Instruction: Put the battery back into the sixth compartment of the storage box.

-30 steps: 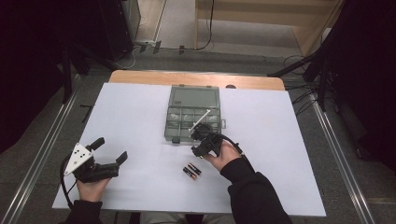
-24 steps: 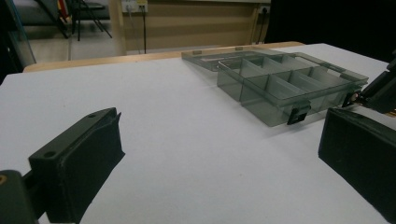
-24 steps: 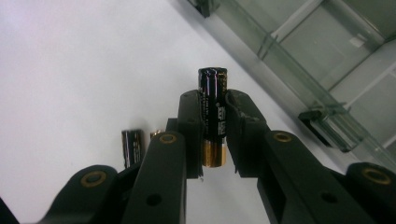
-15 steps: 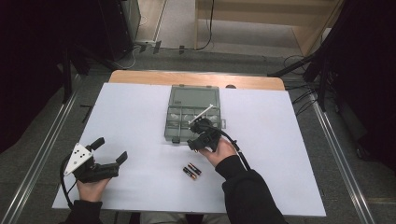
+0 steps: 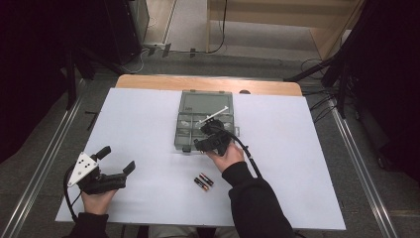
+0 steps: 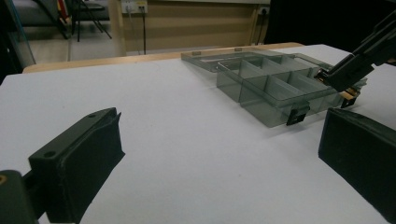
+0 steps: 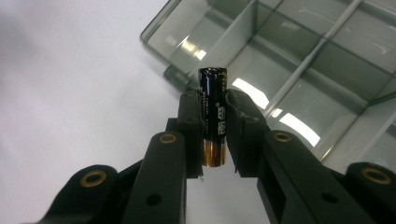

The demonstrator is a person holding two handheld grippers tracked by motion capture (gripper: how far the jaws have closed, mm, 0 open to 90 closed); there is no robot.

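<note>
The right claw (image 7: 214, 135) is clenched on a black-and-gold battery (image 7: 213, 122) at the near edge of the clear compartment box (image 5: 190, 130), while the left claw (image 5: 117, 158) rests released on the white tabletop (image 5: 143, 124).

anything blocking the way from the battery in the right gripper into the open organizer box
Nothing visible does. The right gripper holds the battery at the near corner of the organizer box, whose lid is folded back; the compartments ahead look bare.
</note>
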